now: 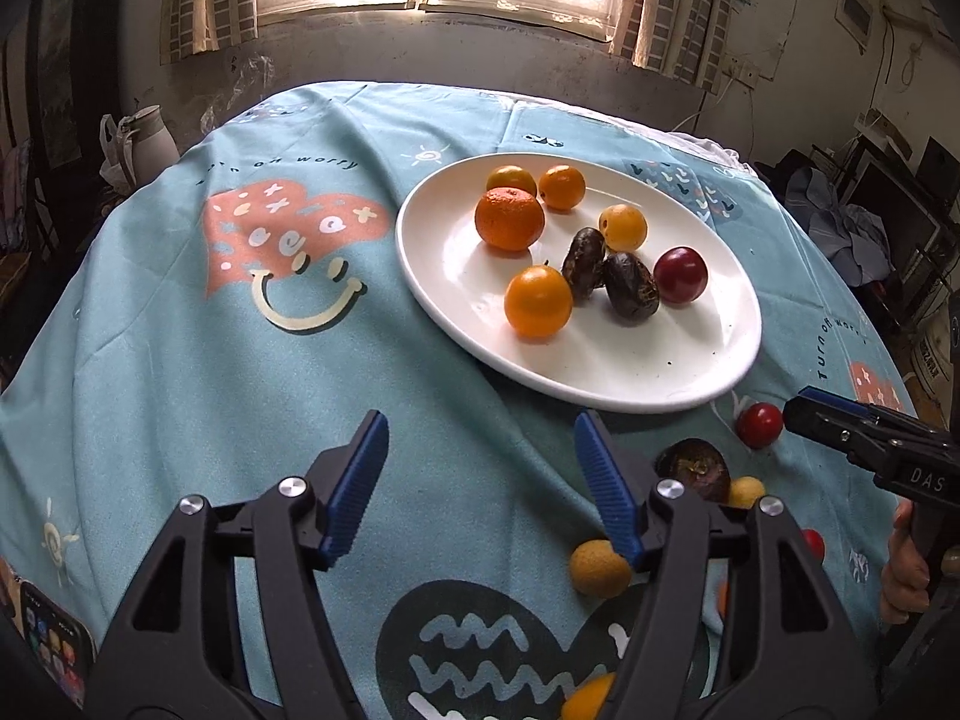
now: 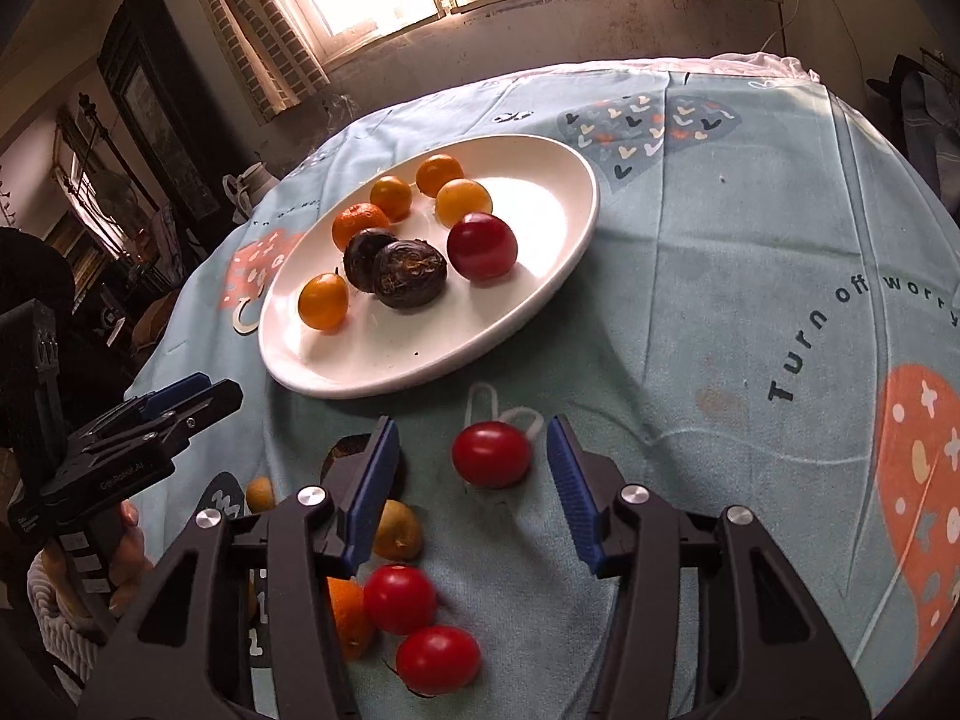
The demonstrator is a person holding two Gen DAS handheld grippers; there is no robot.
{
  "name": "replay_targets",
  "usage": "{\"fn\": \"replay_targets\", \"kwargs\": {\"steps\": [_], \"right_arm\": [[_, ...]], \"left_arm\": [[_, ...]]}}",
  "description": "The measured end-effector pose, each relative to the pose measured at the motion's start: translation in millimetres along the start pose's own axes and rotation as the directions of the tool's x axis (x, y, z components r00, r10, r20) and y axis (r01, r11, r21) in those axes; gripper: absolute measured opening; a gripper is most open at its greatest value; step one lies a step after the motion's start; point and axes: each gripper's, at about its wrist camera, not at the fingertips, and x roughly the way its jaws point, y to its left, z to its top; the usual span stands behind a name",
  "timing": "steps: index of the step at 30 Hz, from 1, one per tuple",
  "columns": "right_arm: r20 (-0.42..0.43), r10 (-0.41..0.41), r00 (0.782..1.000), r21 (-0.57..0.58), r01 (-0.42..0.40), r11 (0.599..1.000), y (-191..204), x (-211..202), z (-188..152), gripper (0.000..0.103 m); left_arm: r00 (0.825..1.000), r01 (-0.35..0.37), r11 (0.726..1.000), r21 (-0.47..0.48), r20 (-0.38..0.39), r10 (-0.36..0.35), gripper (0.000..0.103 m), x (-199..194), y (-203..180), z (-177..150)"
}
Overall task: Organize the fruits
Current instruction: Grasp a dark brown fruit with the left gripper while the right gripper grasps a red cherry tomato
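Observation:
A white oval plate (image 1: 660, 372) (image 2: 540, 192) holds several orange and yellow fruits, two dark passion fruits (image 2: 410, 273) and one red fruit (image 2: 482, 246). My right gripper (image 2: 474, 468) is open, its jaws either side of a loose red fruit (image 2: 491, 454) on the cloth, just in front of the plate. Two more red fruits (image 2: 399, 598) lie nearer the camera. My left gripper (image 1: 480, 480) is open and empty over the cloth before the plate. A yellow fruit (image 1: 599, 568) and a dark fruit (image 1: 696, 465) lie by its right finger.
The table is covered by a light blue printed cloth (image 1: 180, 360). An orange fruit (image 2: 351, 615) and small yellow fruits (image 2: 396, 531) lie under my right gripper's left finger. A phone (image 1: 54, 654) lies at the table's near left. A white jug (image 1: 147, 138) stands beyond the far edge.

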Motion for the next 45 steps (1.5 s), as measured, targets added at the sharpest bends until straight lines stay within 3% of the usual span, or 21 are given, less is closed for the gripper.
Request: {"fn": "replay_targets", "kwargs": {"steps": [16, 19, 24, 29, 33, 39, 45], "right_arm": [[-0.055, -0.053, 0.997, -0.03, 0.052, 0.998, 1.8, 22.9, -5.1, 0.038], [-0.061, -0.064, 0.996, -0.03, 0.062, 0.998, 0.9, 25.5, -5.6, 0.031], [-0.013, -0.053, 0.998, -0.003, 0.053, 0.999, -4.4, 7.6, 1.0, 0.03], [0.028, -0.028, 0.999, 0.059, 0.026, 0.998, -16.0, -9.5, 9.3, 0.031], [0.039, -0.012, 0.999, 0.077, 0.009, 0.997, -19.0, -15.7, 11.4, 0.031], [0.056, 0.01, 0.998, 0.09, -0.015, 0.996, -18.8, -24.5, 13.3, 0.031], [0.065, 0.021, 0.998, 0.11, -0.028, 0.994, -23.3, -28.6, 15.2, 0.031]], "left_arm": [[0.999, 0.033, 0.999, 0.027, -0.02, -0.032, 0.067, 3.3, -8.1, -1.7], [0.998, 0.066, 0.996, 0.051, -0.027, -0.065, 0.067, 3.0, -16.5, -3.1], [0.995, 0.094, 0.987, 0.131, -0.031, -0.091, 0.067, -0.3, -47.2, -5.1], [0.985, 0.125, 0.981, 0.149, -0.139, -0.105, 0.067, 16.1, -79.2, -5.1], [0.979, 0.083, 0.984, 0.159, -0.196, -0.051, 0.067, 30.6, -93.8, -6.7], [0.963, 0.065, 0.995, 0.073, -0.265, -0.043, 0.068, 42.7, -89.4, -0.2], [0.958, 0.047, 0.998, 0.05, -0.286, -0.031, 0.068, 49.9, -100.3, 2.6]]}}
